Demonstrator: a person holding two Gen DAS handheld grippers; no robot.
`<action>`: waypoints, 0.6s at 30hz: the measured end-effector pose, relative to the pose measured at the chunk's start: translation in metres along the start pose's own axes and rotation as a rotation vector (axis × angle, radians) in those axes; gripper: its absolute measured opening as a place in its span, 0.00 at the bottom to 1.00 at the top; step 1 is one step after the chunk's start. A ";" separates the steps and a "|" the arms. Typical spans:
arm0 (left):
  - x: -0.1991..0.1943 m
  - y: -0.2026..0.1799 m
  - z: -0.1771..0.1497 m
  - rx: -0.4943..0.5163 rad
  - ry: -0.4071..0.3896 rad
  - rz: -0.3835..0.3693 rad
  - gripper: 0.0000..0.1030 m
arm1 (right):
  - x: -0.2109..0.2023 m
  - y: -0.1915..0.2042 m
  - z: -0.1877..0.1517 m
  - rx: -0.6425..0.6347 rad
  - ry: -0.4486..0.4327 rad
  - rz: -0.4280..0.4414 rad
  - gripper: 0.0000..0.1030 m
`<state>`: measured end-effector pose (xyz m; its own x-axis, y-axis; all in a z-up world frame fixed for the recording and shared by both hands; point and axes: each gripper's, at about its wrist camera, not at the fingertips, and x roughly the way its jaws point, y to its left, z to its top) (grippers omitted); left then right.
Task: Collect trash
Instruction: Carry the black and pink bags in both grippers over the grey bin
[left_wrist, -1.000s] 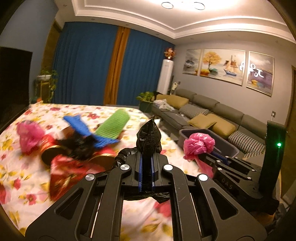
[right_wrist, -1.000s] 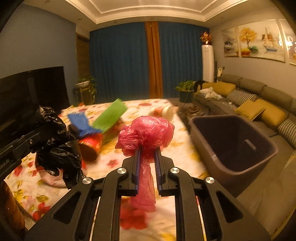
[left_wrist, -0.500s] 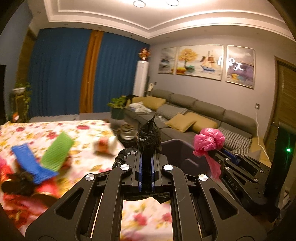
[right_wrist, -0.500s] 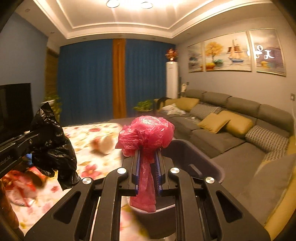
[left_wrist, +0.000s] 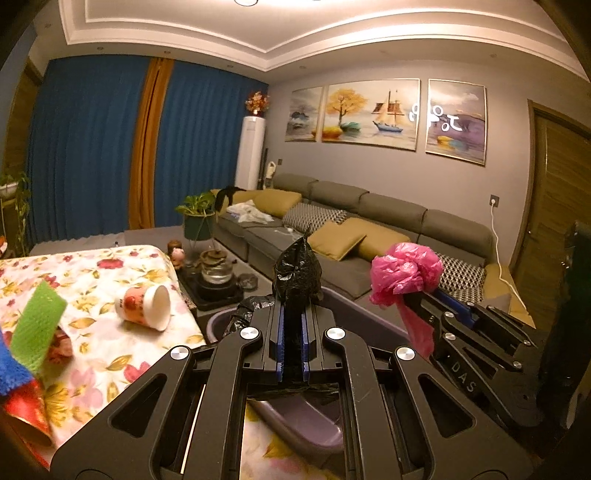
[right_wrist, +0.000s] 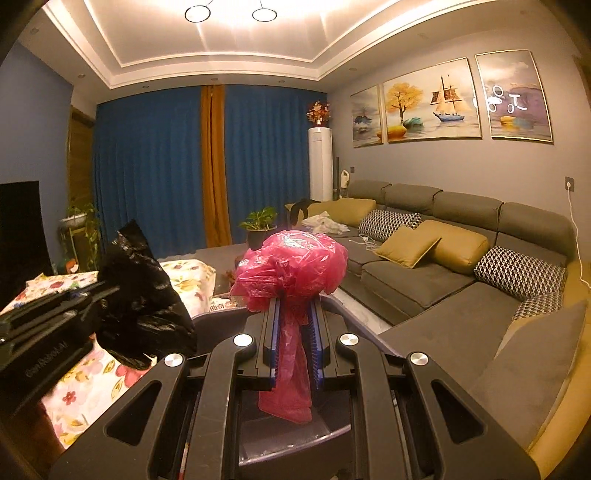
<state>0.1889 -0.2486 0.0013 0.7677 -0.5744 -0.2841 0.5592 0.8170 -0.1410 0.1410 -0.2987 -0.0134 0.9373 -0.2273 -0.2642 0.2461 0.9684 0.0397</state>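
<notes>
My left gripper (left_wrist: 291, 317) is shut on a crumpled black plastic bag (left_wrist: 296, 275) and holds it above the dark purple bin (left_wrist: 299, 424). My right gripper (right_wrist: 293, 306) is shut on a crumpled pink plastic bag (right_wrist: 291, 262), also over the bin (right_wrist: 295, 439). The pink bag (left_wrist: 404, 271) shows at the right of the left wrist view. The black bag (right_wrist: 140, 295) shows at the left of the right wrist view.
A floral-clothed table (left_wrist: 99, 343) to the left holds a tipped paper cup (left_wrist: 146, 306), a green net sleeve (left_wrist: 37, 325), a blue piece and red wrapping. A grey sofa (right_wrist: 443, 280) with cushions runs along the right. A tea tray (left_wrist: 218, 284) stands beyond the table.
Both grippers have swung right, away from the table, and now hold their bags over the bin. Both stayed shut on their bags.
</notes>
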 end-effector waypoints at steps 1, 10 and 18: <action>0.004 0.001 0.000 -0.006 0.002 -0.004 0.06 | 0.002 -0.001 0.000 0.002 -0.002 0.002 0.15; 0.032 -0.001 -0.004 -0.016 0.032 -0.009 0.06 | 0.019 -0.005 -0.003 0.015 0.005 0.008 0.15; 0.052 -0.002 -0.009 -0.007 0.059 -0.025 0.06 | 0.027 -0.011 0.000 0.018 0.002 0.011 0.16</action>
<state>0.2249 -0.2793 -0.0217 0.7337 -0.5909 -0.3354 0.5755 0.8029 -0.1555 0.1638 -0.3156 -0.0205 0.9395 -0.2161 -0.2659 0.2399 0.9690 0.0599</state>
